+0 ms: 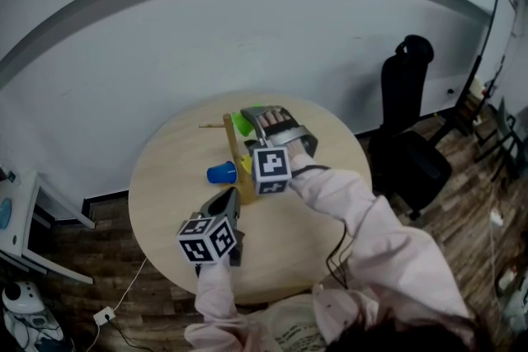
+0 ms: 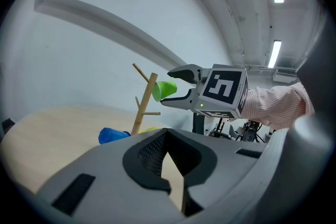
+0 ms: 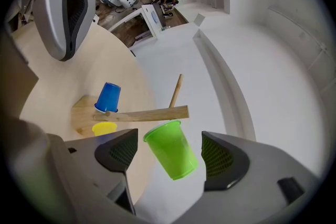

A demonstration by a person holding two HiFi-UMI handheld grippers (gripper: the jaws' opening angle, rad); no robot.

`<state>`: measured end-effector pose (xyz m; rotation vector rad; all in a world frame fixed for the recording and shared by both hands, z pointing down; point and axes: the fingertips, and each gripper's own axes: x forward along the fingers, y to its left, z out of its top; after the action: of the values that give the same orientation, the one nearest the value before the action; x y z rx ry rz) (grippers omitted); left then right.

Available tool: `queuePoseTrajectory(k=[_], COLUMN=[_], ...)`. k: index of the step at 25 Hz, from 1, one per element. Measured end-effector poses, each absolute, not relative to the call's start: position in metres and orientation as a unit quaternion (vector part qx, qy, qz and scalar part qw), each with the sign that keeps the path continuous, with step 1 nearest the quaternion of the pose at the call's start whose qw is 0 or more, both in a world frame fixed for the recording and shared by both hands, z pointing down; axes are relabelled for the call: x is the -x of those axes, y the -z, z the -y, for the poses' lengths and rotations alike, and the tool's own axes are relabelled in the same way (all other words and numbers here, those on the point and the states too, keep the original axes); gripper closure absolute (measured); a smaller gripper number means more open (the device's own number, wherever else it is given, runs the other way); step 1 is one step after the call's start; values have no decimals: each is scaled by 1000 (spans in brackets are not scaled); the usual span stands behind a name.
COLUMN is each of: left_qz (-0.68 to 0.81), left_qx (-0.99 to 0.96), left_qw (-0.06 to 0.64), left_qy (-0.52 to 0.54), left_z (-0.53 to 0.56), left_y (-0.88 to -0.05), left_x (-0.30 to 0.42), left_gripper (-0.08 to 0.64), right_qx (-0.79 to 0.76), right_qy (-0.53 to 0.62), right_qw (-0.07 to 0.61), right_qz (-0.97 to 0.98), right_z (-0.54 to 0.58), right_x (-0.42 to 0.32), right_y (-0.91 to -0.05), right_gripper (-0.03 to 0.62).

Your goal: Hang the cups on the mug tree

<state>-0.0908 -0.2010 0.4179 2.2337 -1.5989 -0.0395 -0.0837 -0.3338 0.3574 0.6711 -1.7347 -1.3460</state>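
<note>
The wooden mug tree (image 1: pixel 233 151) stands mid-table. A green cup (image 3: pixel 170 149) hangs at its upper trunk (image 3: pixel 152 113), rim against the wood. My right gripper (image 3: pixel 172 153) is open around this cup, and both pads stand clear of it. In the left gripper view the green cup (image 2: pixel 165 89) shows between the right gripper's (image 2: pixel 173 87) spread jaws. A blue cup (image 1: pixel 221 172) sits on a low peg and a yellow cup (image 3: pixel 104 127) lies low on the other side. My left gripper (image 2: pixel 165 165) stays near the table's front, shut and empty.
The round wooden table (image 1: pixel 165 169) carries only the tree and cups. A black office chair (image 1: pixel 408 136) stands to the right. A white desk (image 1: pixel 16 218) is at the left, and a cable with a plug (image 1: pixel 103 315) lies on the floor.
</note>
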Motion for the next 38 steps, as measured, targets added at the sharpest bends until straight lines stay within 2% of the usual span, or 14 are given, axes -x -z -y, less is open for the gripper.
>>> queuePoseTrajectory(k=[5,9,12,14,16,20,24,29,38], left_qz=[570,568,566,565,564,562,562,559,555], left_qx=[-799,-801,-803,-803,-803,-804,-806,-808,-809], left_qw=[192,188,188,189,192,192,186,187,191], left_qy=[14,14,11,7,4,2,-6,-22,-32], left_z=[200,199,199,199,199,199,199,198,196], left_y=[-414,-411,-414,-417,-420,-422,-421,-430,-440], left_x=[91,89,88,87,87,86,86,83,78], left_gripper=[545,545,545,545,545,545,545,545,545], right_qx=[-268,-276,-286,-294,-300,-314,-322,-319,-307], right_qy=[527,521,503,483,448,357,256,131,9], right_qw=[393,370,338,316,297,254,209,154,113], right_qz=[704,718,742,762,788,842,887,926,945], right_z=[326,317,306,297,289,274,261,248,236], right_x=[84,81,79,75,71,62,54,48,40], right_y=[-350,-344,-338,-336,-338,-350,-365,-380,-410], right_gripper=[207,270,282,344,357,442,492,511,557])
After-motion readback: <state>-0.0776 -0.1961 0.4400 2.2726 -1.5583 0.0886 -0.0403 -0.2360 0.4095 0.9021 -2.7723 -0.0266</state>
